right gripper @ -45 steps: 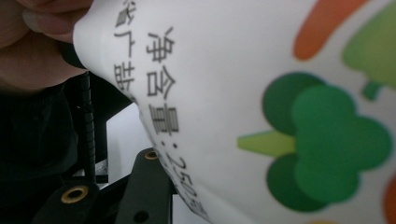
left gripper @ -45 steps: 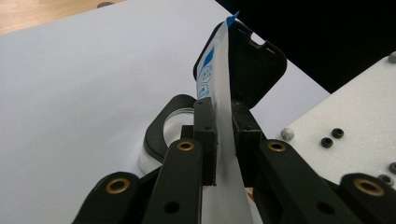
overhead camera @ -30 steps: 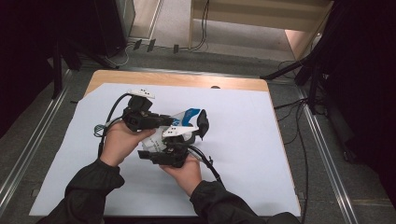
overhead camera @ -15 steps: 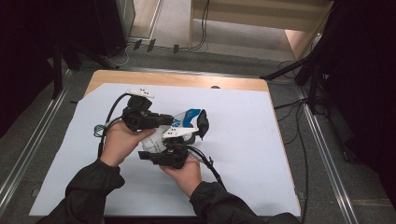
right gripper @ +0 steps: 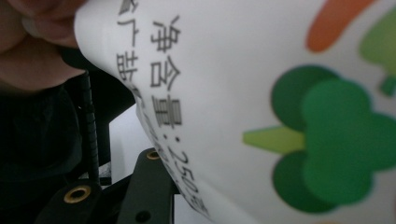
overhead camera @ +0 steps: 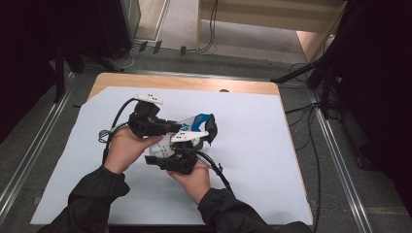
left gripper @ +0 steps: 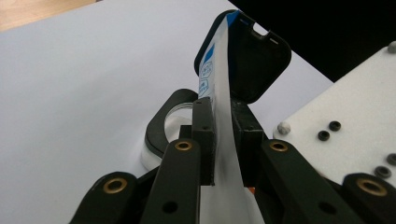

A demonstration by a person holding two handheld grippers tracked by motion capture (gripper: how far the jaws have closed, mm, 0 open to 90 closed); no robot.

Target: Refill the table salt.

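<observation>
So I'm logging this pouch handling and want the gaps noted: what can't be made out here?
- Right gripper fingers: in its own view the pouch covers them, so its grip can't be told.
- Pouch print: blurred and cut by the frame edge there; too small in the high view.
- Pouch bottom: left gripper view, hidden behind its fingers, which pinch the sheet.

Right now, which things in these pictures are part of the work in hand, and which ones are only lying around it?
In the work:
- white printed pouch, clamped by the left gripper
- right gripper, at the same pouch
- black clip at the pouch's top

Only lying about:
- white sheet covering the table
- cables on the floor
- wooden table edge
</observation>
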